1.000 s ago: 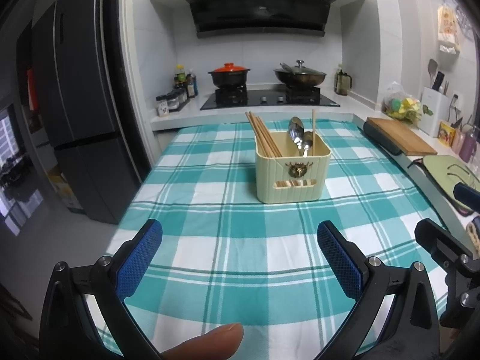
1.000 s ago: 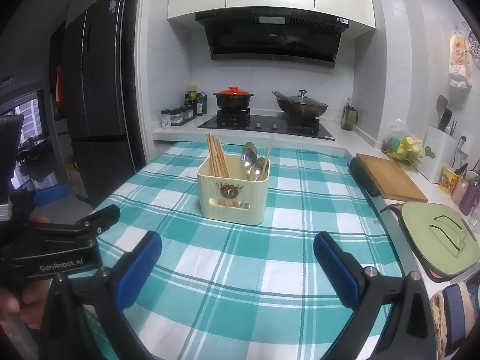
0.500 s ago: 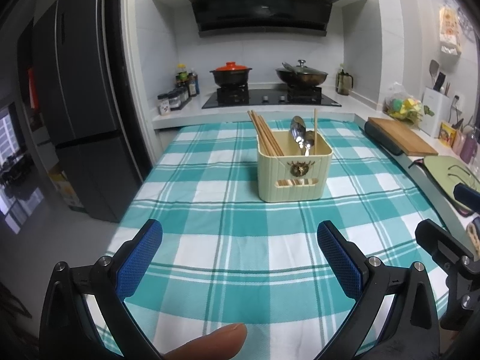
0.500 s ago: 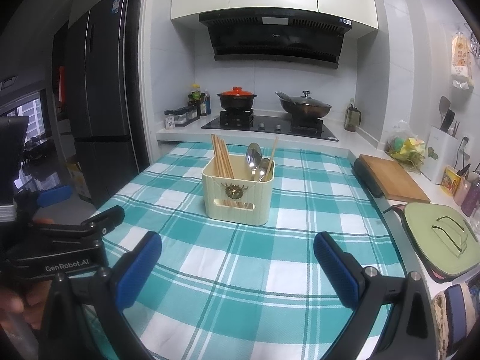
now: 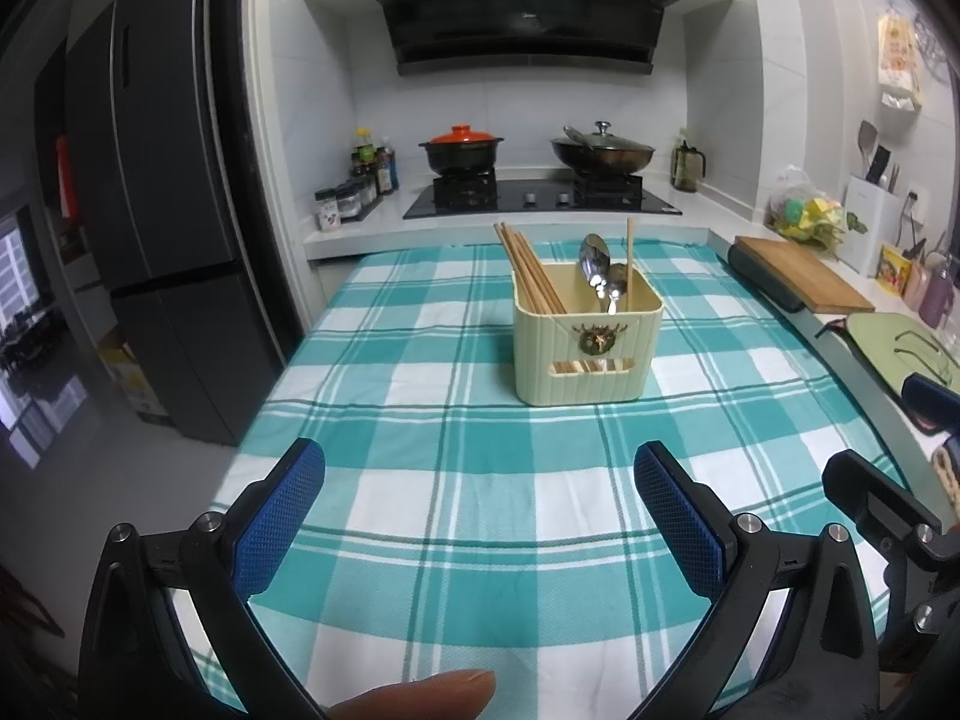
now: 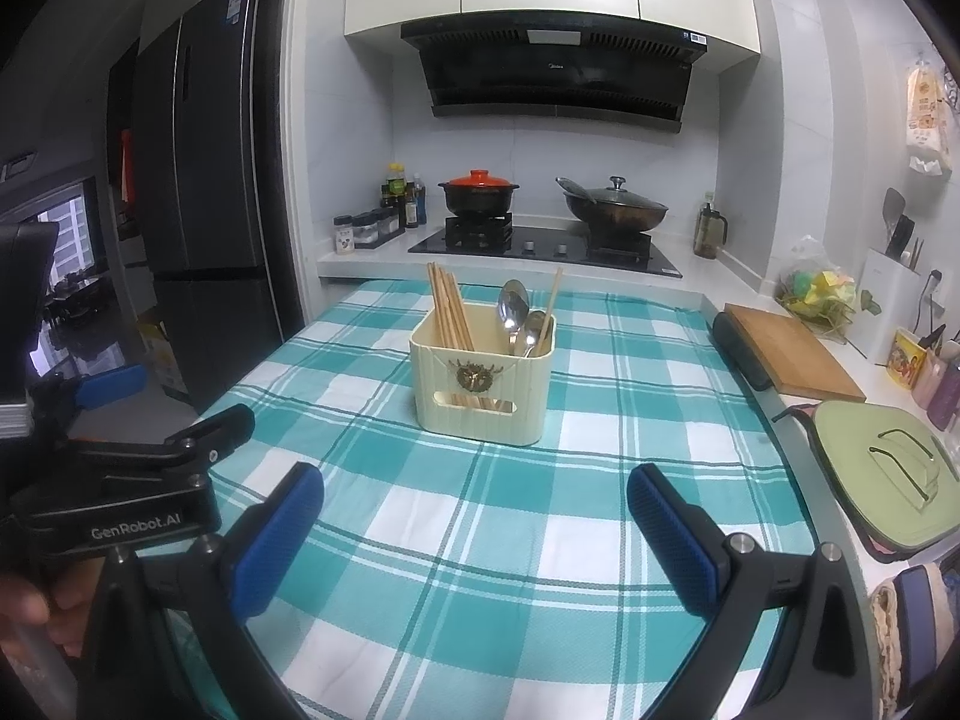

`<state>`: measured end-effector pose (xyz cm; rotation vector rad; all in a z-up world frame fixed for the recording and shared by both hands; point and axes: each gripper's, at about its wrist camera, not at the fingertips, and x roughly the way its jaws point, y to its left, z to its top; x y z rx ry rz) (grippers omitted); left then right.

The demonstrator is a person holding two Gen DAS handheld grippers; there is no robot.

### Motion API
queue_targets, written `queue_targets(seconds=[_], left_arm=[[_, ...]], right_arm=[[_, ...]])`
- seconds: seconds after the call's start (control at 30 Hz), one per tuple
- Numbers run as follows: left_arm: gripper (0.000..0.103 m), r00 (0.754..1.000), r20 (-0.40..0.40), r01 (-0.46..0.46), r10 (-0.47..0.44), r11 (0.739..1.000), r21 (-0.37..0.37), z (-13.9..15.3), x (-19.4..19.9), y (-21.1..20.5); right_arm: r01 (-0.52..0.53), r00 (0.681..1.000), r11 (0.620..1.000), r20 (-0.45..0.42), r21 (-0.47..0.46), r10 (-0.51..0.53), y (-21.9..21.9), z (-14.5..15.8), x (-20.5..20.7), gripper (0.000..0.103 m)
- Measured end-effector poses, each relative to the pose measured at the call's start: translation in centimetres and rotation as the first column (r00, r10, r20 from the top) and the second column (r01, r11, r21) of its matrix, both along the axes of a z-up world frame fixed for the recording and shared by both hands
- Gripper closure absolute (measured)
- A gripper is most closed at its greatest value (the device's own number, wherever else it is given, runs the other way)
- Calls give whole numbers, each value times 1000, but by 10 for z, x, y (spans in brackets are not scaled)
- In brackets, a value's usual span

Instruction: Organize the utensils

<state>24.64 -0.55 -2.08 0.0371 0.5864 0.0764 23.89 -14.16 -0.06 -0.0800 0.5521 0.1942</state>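
A cream utensil holder (image 5: 587,348) (image 6: 483,387) stands upright in the middle of the teal checked tablecloth (image 5: 480,480) (image 6: 492,510). A bundle of wooden chopsticks (image 5: 531,279) (image 6: 450,312) leans in its left half. Two metal spoons (image 5: 600,273) (image 6: 519,318) and a single chopstick (image 5: 630,255) (image 6: 549,312) stand in its right half. My left gripper (image 5: 480,516) hangs open above the cloth, well short of the holder, with nothing between its blue pads. My right gripper (image 6: 474,528) is likewise open and empty, and the left gripper's body (image 6: 120,480) shows at its left.
A wooden cutting board (image 5: 804,279) (image 6: 792,354) and a green lid (image 6: 882,474) lie along the right counter. The stove (image 5: 540,195) with a red-lidded pot (image 5: 462,147) and a wok (image 5: 600,150) is at the back. A dark fridge (image 5: 156,210) stands left. A fingertip (image 5: 420,696) shows at the bottom edge.
Both views have drifted slightly, so the holder sits a little further right and higher in frame. Both grippers stay open; nothing on the table moved.
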Motion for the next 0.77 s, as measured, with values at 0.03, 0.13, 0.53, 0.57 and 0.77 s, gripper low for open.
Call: queue_targets(seconds=[0.03, 0.13, 0.53, 0.57, 0.77], left_arm=[[0, 1000, 0, 1, -1, 1000, 0, 0, -1, 0], [0, 1000, 0, 3, -3, 1000, -1, 1, -1, -1], [0, 1000, -4, 6, -6, 1000, 6, 1, -1, -5], [0, 1000, -5, 7, -7, 1000, 8, 1, -1, -5], [0, 999, 36, -11, 11, 1000, 10, 3, -8, -7]], right_arm=[[-1, 1000, 1000, 1, 1, 1, 0, 0, 0, 0], [-3, 1000, 1000, 2, 0, 3, 0, 0, 0, 0], [-2, 1000, 1000, -1, 4, 2, 1, 0, 0, 0], [-3, 1000, 1000, -1, 5, 3, 0, 0, 0, 0], [-3, 1000, 1000, -5, 3, 3, 1, 0, -1, 0]])
